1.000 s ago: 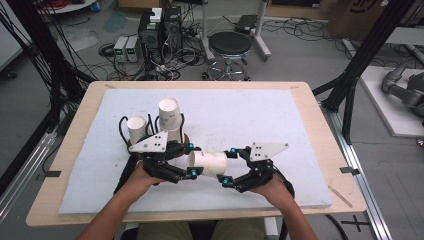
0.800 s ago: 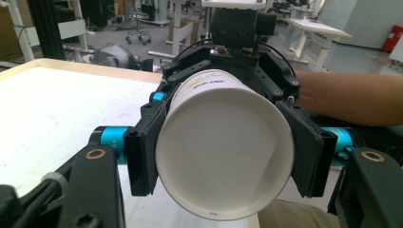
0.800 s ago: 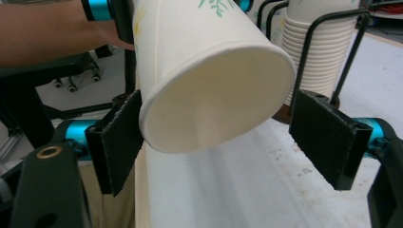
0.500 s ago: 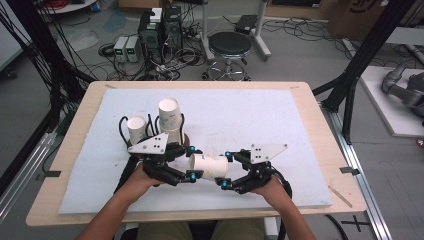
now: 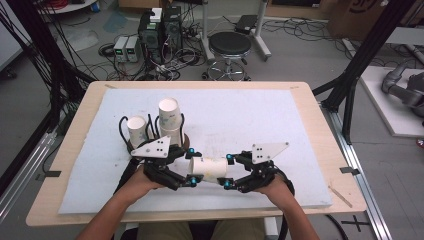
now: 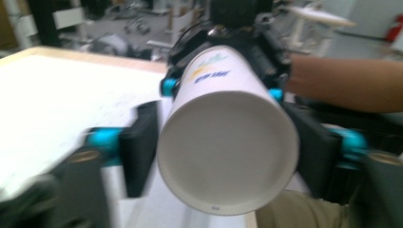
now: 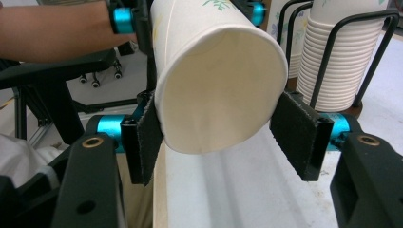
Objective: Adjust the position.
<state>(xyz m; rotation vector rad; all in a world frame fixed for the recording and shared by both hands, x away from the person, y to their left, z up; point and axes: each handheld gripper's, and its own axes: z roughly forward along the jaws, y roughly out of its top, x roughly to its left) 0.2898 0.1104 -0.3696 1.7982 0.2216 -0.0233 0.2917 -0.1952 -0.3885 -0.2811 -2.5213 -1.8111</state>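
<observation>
A white paper cup (image 5: 207,170) lies on its side in the air between the two grippers, just above the white board. Its open mouth (image 6: 228,142) faces my left gripper and its base (image 7: 218,80) faces my right gripper. My right gripper (image 5: 228,171) (image 7: 221,137) has just been closing, and its pads now press the base end from both sides. My left gripper (image 5: 191,166) (image 6: 227,152) has just been opening. Its jaws stand apart on either side of the cup's rim.
A wire holder behind the left hand carries a tall stack of cups (image 5: 169,117) (image 7: 342,61) and a shorter stack (image 5: 136,127). The white foam board (image 5: 260,115) covers the wooden table. A stool and electronics stand on the floor beyond.
The right gripper's jaws have closed onto the cup's base end. The left gripper's jaws have spread at the rim. Both hands stay where they were.
</observation>
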